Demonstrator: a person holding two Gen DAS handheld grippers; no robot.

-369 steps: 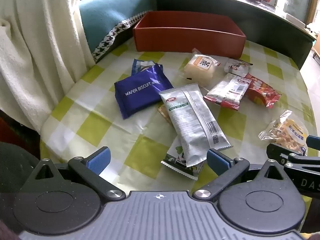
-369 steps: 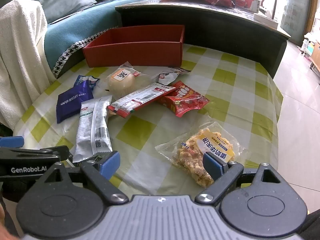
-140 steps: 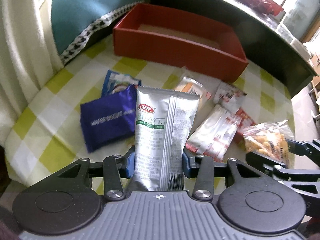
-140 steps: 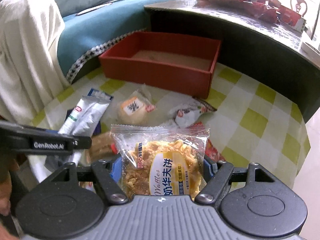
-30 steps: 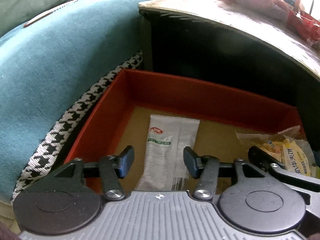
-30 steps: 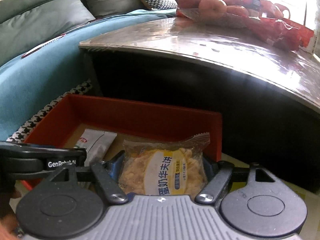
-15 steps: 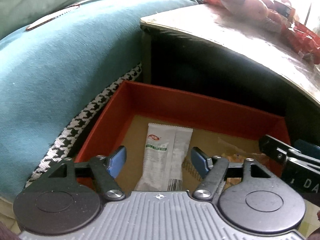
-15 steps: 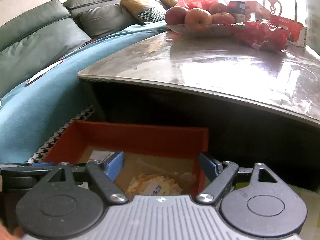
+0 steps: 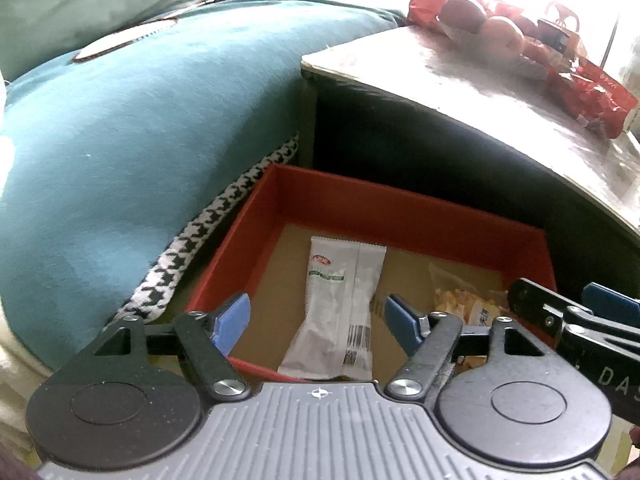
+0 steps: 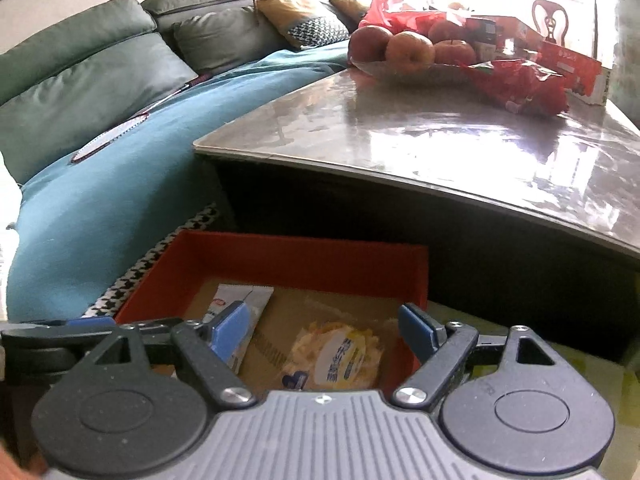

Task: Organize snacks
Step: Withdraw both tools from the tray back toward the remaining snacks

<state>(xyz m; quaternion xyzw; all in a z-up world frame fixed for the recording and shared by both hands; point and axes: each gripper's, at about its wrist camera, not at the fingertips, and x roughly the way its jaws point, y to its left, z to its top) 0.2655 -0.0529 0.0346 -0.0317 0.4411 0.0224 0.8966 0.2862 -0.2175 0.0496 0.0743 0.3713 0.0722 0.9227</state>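
The left tongs (image 9: pixel 318 318) are opening, empty, above the silver snack packet (image 9: pixel 340 304) in the red box (image 9: pixel 400 212). The right tongs (image 10: pixel 324 330) stand apart, empty, over the waffle bag (image 10: pixel 340 356).

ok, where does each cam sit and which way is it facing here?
Left wrist: on the left gripper, aimed down into the red box at the silver packet; own open jaws show, right gripper at right.
Right wrist: on the right gripper, aimed lower-forward over the waffle bag toward the dark table; own open jaws show, left gripper at left.
Shared: box, both snacks, teal sofa cover.
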